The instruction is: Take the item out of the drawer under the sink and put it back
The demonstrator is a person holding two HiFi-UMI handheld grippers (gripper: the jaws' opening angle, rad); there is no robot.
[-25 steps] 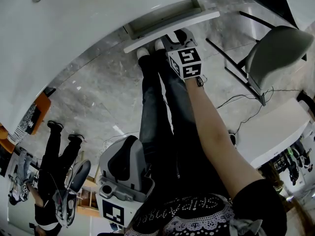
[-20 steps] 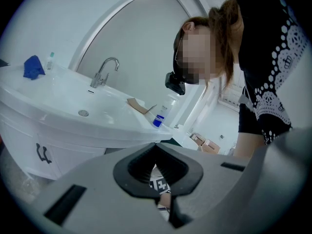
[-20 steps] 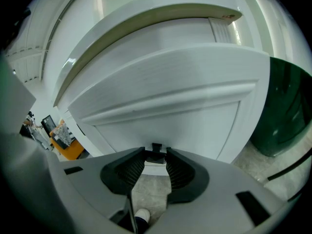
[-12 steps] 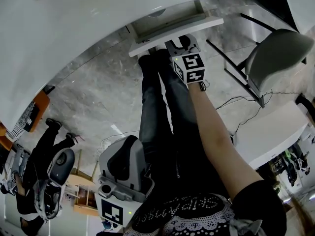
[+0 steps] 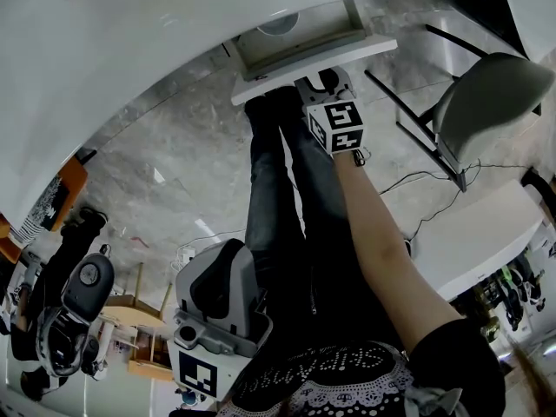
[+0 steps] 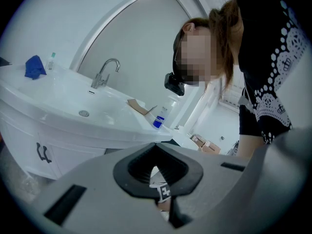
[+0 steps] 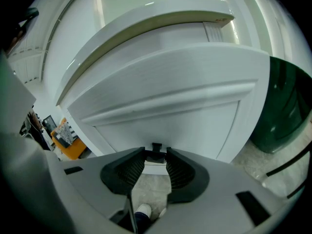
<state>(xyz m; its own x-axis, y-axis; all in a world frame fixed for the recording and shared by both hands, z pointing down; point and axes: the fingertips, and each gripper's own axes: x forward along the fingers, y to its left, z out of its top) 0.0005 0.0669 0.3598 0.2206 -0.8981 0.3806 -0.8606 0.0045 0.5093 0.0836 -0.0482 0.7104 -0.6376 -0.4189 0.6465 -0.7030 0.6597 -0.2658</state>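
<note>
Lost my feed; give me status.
Right gripper shut on drawer handle. Left gripper shut, empty, held low. Drawer part open; nothing blocking it.

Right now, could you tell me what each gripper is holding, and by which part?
The right gripper grips the drawer by its small dark handle; the left gripper, jaws together, holds nothing.

The white sink top [image 6: 58,106] bears a tap [image 6: 106,72] at its back edge; left of the tap lie a blue cloth [image 6: 34,67] and, just beside it, a small bottle [image 6: 51,61]; in front of the tap sits the drain [image 6: 84,113]; right of the tap lies brown card [image 6: 138,106], then a blue-labelled bottle [image 6: 158,119].
</note>
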